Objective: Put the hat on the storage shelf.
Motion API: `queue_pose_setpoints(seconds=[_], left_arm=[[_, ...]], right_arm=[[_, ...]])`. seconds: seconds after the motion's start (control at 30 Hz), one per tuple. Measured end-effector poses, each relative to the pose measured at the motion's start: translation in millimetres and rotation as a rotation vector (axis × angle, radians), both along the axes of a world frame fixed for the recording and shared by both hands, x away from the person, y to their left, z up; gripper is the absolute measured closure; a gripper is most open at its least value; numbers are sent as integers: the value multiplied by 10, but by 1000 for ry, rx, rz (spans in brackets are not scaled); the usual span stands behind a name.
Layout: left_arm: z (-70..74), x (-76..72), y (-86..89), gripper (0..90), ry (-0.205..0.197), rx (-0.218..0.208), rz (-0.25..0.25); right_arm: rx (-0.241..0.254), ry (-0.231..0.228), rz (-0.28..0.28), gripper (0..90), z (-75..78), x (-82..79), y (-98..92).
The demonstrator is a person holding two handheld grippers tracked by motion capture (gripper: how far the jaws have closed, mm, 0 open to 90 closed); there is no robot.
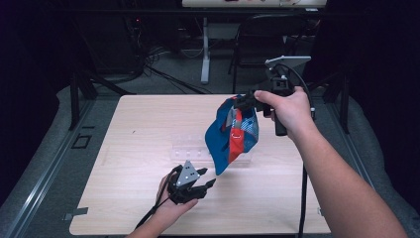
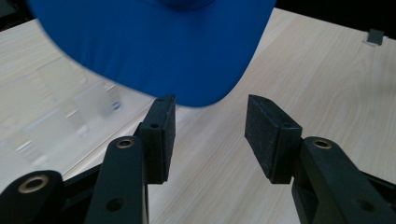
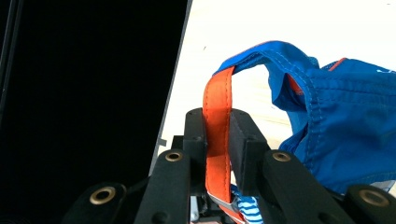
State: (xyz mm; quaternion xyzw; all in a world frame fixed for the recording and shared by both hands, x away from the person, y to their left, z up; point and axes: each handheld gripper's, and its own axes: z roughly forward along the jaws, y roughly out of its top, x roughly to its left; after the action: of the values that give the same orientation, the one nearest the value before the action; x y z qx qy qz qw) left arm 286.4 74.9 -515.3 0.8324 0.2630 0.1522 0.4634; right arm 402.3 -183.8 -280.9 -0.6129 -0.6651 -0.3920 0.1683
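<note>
- Above the far right part of the pale wooden desk (image 1: 138, 148), my right hand-held gripper (image 1: 246, 102) is clenched on the orange strap (image 3: 217, 135) of a blue fabric cap with orange and striped panels (image 1: 232, 134).
- That cap hangs off the desk from the strap, its blue brim (image 2: 154, 51) pointing down toward the near edge.
- Beneath it, around the middle of the desk, lies a clear plastic block (image 1: 190, 148).
- Near the middle of the near edge, my left hand-held gripper (image 1: 207, 177) is released, grasping nothing; the pads stand apart just under the brim's tip without touching it.
- Its jaws point up toward the cap.
</note>
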Motion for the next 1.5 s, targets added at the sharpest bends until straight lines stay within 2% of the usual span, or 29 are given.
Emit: queue_pose_setpoints(seconds=[0.17, 0.3, 0.43, 0.63, 1.0, 1.07, 1.3, 1.5], left_arm=[[12, 13, -146, 553, -13, 8, -1], [5, 22, -214, 607, -30, 16, 6], [5, 20, -192, 715, -45, 30, 9], [16, 10, -112, 809, -77, 40, 4], [97, 14, 62, 877, -109, 43, -1], [119, 38, 114, 880, -121, 36, 14], [128, 94, 129, 883, -138, 34, 29], [115, 214, 123, 883, -151, 37, 56]], right_arm=[[1, 4, 7, 779, -23, -5, 23], [3, 5, 12, 779, -48, -4, 42], [3, 13, 17, 779, -56, -9, 52], [3, -1, 19, 779, -57, -18, 57], [-1, -5, 21, 779, -62, -9, 79], [-1, -8, 17, 779, -62, -6, 66], [4, -14, 16, 779, -60, -4, 54], [2, -15, 23, 778, -78, 2, 71]])
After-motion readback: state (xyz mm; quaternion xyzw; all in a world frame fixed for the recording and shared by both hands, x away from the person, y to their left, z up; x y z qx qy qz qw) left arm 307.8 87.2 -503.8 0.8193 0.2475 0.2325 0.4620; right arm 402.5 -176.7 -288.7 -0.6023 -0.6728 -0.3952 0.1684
